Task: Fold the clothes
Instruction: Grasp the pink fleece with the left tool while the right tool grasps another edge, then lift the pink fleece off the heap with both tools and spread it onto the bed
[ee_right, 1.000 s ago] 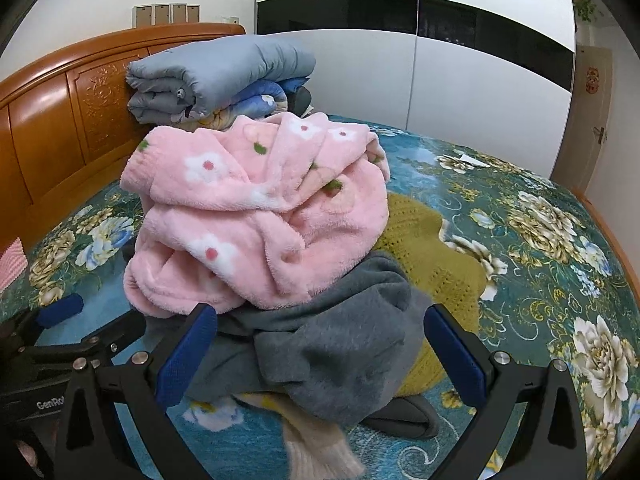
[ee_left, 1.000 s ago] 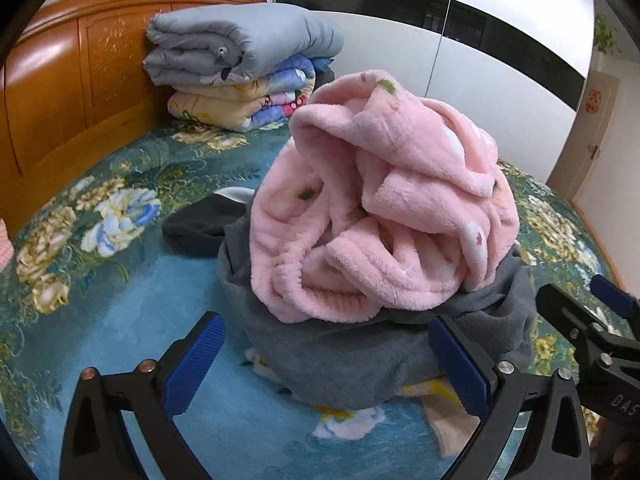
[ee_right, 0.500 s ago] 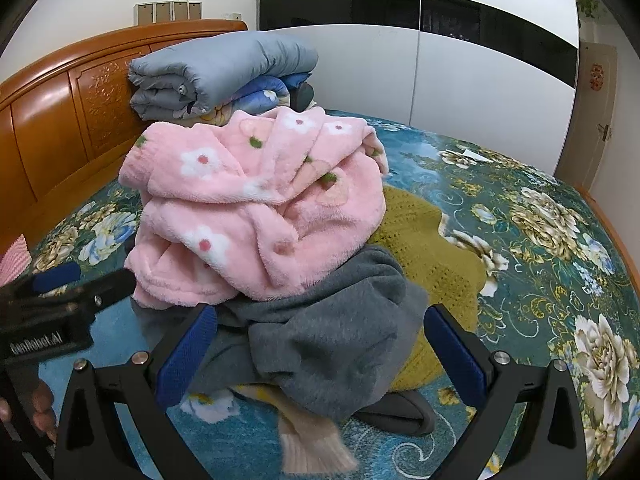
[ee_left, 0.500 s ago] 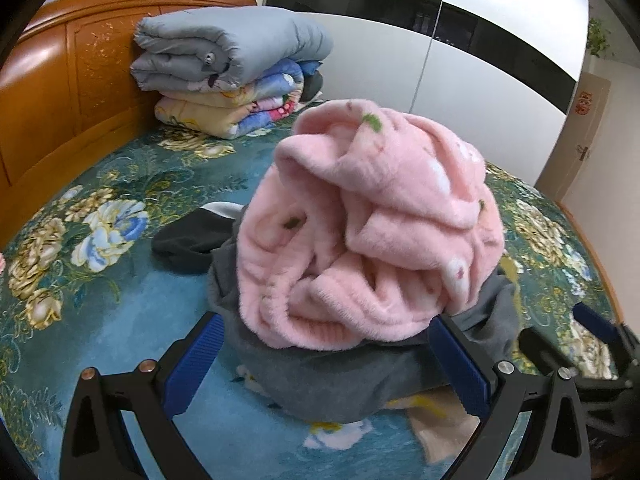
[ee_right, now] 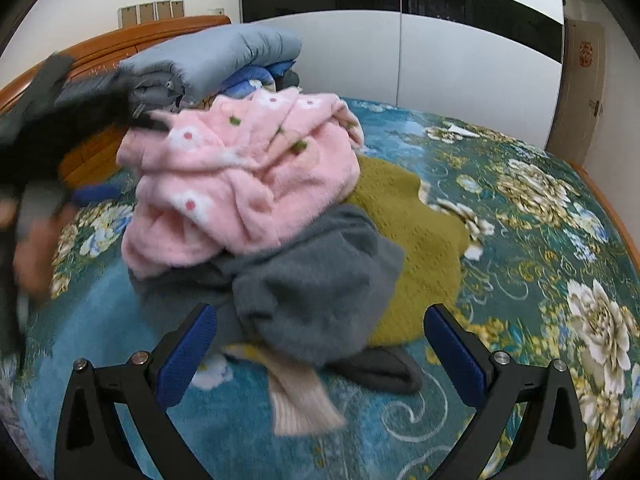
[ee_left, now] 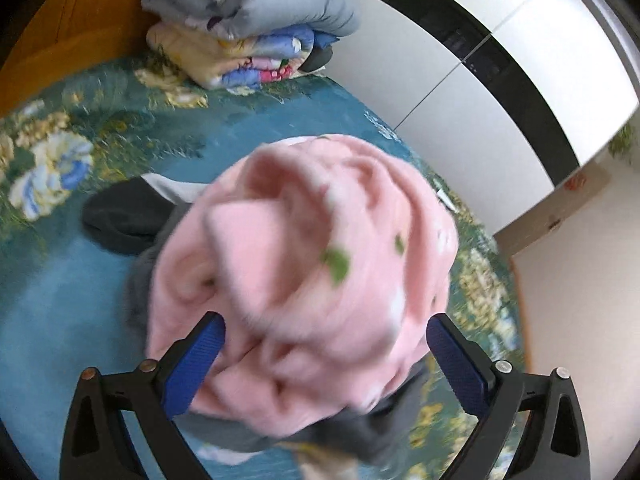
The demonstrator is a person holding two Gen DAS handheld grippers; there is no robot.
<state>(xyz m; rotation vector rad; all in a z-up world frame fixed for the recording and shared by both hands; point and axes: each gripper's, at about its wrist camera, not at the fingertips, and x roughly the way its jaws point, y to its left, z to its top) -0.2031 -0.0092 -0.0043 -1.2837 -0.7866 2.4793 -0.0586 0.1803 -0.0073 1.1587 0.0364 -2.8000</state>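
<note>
A heap of clothes lies on the bed. A pink fleece garment with flowers [ee_right: 244, 184] tops it, over a grey garment [ee_right: 312, 284], an olive knit [ee_right: 416, 236], a dark piece [ee_right: 380, 368] and a cream ribbed cuff [ee_right: 300, 400]. In the left wrist view the pink garment [ee_left: 304, 280] fills the centre, blurred. My left gripper [ee_left: 324, 356] is open, its jaws on either side of the pink garment just above it; it also shows in the right wrist view [ee_right: 120, 148], over the pile's left. My right gripper [ee_right: 320, 352] is open and empty, in front of the grey garment.
Floral teal bedspread [ee_right: 540, 240] covers the bed. Folded quilts [ee_right: 224, 60] are stacked at the wooden headboard [ee_right: 104, 48]. White and black wardrobe doors [ee_right: 440, 40] stand behind. A black garment [ee_left: 124, 216] lies left of the pile.
My left gripper has risen and moved forward over the pink garment, tilting down onto it. My right gripper has barely moved.
</note>
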